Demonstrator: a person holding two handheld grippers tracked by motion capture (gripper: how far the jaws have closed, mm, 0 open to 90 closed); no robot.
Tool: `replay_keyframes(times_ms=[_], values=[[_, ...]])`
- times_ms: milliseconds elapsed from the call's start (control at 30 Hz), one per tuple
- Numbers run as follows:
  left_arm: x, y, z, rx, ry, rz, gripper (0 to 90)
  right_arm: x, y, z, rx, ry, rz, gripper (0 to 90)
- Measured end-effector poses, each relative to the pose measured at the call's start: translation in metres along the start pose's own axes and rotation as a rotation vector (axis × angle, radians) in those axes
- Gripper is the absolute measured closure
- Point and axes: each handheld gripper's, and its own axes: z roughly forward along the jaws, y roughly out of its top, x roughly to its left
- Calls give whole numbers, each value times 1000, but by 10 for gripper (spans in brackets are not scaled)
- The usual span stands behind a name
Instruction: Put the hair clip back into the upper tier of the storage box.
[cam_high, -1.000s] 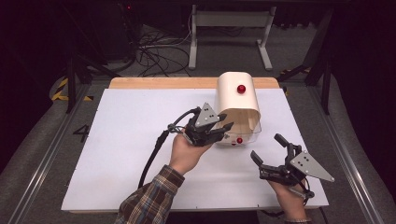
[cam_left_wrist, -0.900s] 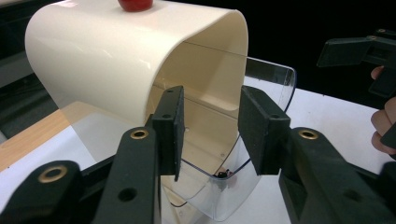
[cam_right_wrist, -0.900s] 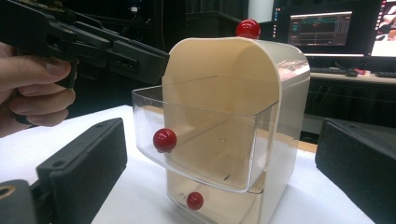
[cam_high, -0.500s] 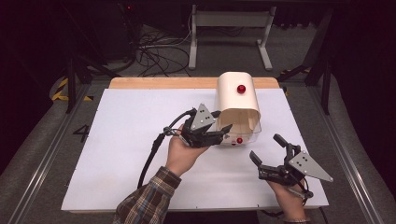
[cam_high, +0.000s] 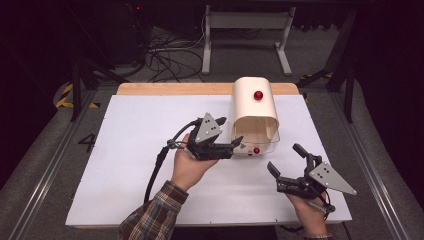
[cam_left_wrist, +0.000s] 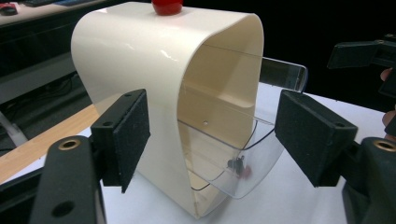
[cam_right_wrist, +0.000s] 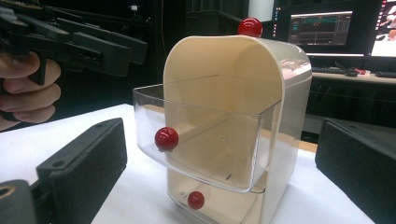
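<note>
While your left tongs stand at the mouth of the box, note that their jaws have just been opening and now stand fairly wide, with nothing gripped. Seen from the left gripper view, the cream shell sits before the left pad and the clear upper drawer juts out toward the right one, neither touched. Your right tongs rest wide and empty, well to the near right of the box. From their camera, the upper drawer's red knob lies ahead between the jaws, the lower knob beneath it. Judgement: the upper drawer is partly drawn. To move it cleanly, centre one pair on its knob, close squarely, and pull straight along its run. Steady the shell if it slides.
</note>
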Motion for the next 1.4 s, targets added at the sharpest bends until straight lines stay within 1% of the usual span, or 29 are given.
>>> replay_keyframes(times_ms=[167, 233, 433, 500, 600, 700, 833, 1000, 1133, 1167, 1233, 1333, 1400], values=[[4, -4, -6, -14, 10, -18, 203, 1, 0, 1, 2, 3, -4, 30], [5, -5, -9, -20, 22, -20, 177, 1, 0, 1, 3, 3, -2, 30], [9, -9, -16, -36, 35, -30, 157, 1, -1, 1, 5, 1, -3, 30], [10, -10, -18, -40, 32, -34, 151, 2, -1, 1, 5, 0, -2, 30], [10, -11, -21, -50, 54, -31, 118, 2, -1, 2, 7, 0, -5, 30], [11, -12, -24, -56, 41, -31, 103, 3, -1, 2, 7, 3, -5, 30], [11, -13, -26, -59, 40, -22, 86, 3, -1, 2, 8, 3, -5, 30], [11, -17, -31, -73, 26, -27, 80, 4, -2, 3, 9, 4, -2, 30], [13, -20, -36, -87, 24, -37, 66, 4, -2, 3, 9, 5, -2, 30], [14, -21, -38, -92, 28, -33, 66, 4, -2, 3, 10, 4, -1, 31], [15, -22, -40, -96, 26, -45, 66, 4, -2, 3, 10, 4, -1, 30], [16, -24, -44, -107, 29, -51, 60, 4, -2, 3, 10, 4, -3, 30], [17, -25, -46, -112, 39, -48, 60, 4, -2, 3, 11, 6, -5, 30]])
